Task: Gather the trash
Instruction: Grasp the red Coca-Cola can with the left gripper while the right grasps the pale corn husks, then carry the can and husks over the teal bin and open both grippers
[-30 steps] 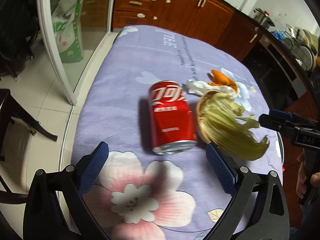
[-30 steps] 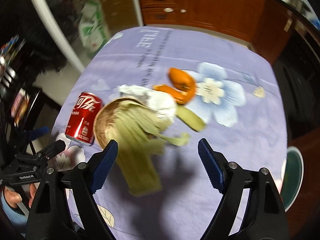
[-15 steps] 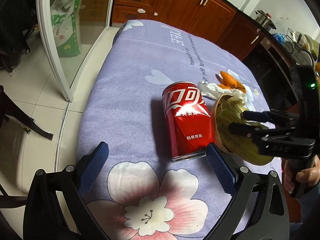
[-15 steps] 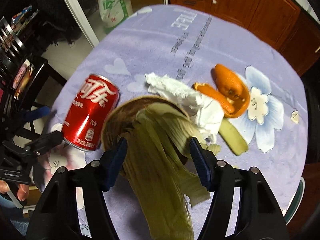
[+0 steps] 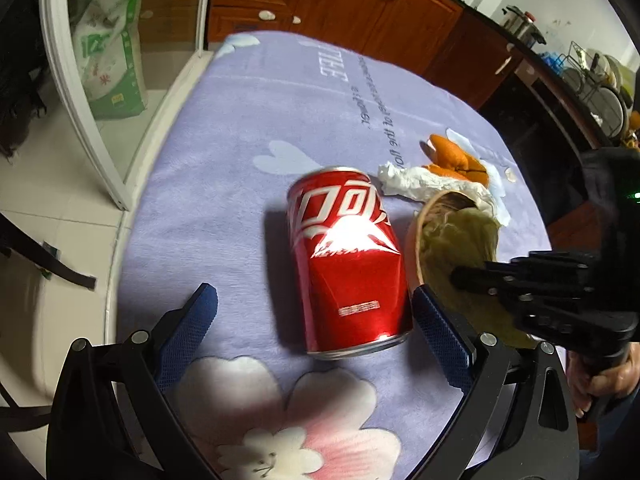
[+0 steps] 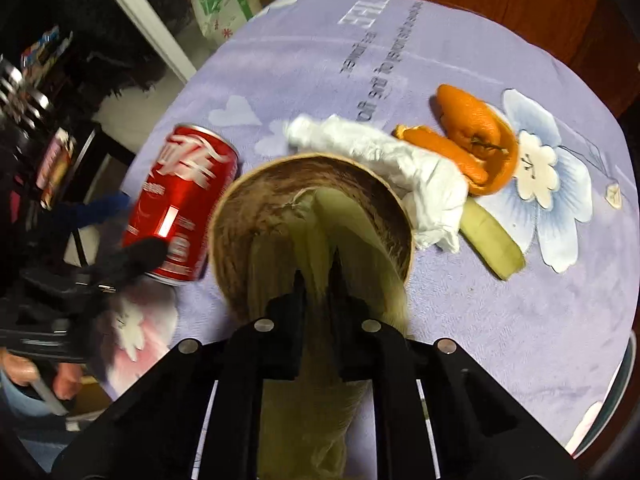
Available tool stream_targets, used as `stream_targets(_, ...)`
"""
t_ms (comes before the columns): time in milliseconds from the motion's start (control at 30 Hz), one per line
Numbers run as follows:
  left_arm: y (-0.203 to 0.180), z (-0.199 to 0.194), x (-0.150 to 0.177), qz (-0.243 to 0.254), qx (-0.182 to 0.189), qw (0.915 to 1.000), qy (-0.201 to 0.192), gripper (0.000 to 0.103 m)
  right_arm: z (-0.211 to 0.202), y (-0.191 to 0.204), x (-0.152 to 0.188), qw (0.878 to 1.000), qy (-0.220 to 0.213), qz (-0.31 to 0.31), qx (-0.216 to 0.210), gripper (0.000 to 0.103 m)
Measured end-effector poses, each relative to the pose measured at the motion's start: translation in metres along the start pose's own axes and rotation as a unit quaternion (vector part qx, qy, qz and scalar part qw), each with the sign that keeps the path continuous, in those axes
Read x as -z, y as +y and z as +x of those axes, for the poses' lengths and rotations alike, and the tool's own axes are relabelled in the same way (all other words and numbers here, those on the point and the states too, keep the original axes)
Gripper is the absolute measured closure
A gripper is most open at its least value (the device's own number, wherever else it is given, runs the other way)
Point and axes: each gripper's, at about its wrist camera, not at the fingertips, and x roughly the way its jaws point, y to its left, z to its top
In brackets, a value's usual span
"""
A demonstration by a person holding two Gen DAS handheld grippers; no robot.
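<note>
Fingers of right gripper closing, pinching limp green husk in wooden bowl; left gripper wide open, empty, straddling dented red can; crumpled tissue, orange peel beside.

Red can, orange peel, white tissue, lilac flower-patterned cloth

My right tool pointed steeply down, its jaws closing on pale green husk. My left tool hung tilted downward, jaws spread wide, gripping nothing.
</note>
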Motion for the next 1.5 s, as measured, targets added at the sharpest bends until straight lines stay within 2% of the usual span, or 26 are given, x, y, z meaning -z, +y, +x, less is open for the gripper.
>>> stream_targets(233,-0.01,0.02,-0.001,0.013,-0.002,0.9998,0.015,0.008,-0.033,-0.021,0.004,0.998,-0.039,0.04,-0.008,0.093)
stream_targets(300,-0.011,0.022,-0.003,0.011,0.003,0.9999,0.013,0.018,-0.039,-0.028,0.007,0.998,-0.043,0.048,-0.009,0.093)
stream_targets(367,-0.011,0.022,-0.004,0.01,-0.001,0.9999,0.009,0.042,-0.043,-0.035,0.01,0.997,-0.045,0.058,-0.008,0.093)
stream_targets(400,-0.011,0.022,-0.005,0.007,0.001,0.9999,0.009,0.045,-0.044,-0.038,0.011,0.997,-0.045,0.061,-0.008,0.093)
stream_targets(467,-0.01,0.021,-0.005,0.001,0.008,0.9999,0.007,0.046,-0.046,-0.043,0.015,0.997,-0.047,0.068,-0.007,0.093)
stream_targets(633,-0.011,0.012,-0.001,-0.006,-0.012,0.9999,-0.007,0.047,-0.052,-0.053,0.022,0.995,-0.056,0.086,-0.009,0.093)
stream_targets(767,-0.012,-0.01,-0.002,-0.01,-0.02,0.9993,-0.029,0.047,-0.062,-0.061,0.027,0.993,-0.067,0.094,-0.013,0.093)
stream_targets(900,-0.027,-0.032,-0.004,0.007,-0.017,0.9986,-0.049,0.046,-0.073,-0.067,0.033,0.991,-0.08,0.102,-0.015,0.093)
stream_targets(1200,-0.11,-0.037,-0.002,0.078,0.02,0.9955,-0.051,0.046,-0.111,-0.099,0.062,0.984,-0.119,0.135,-0.013,0.093)
stream_targets(1500,-0.215,-0.019,0.007,0.16,0.049,0.9852,-0.038,0.046,-0.15,-0.171,0.118,0.965,-0.159,0.207,0.001,0.093)
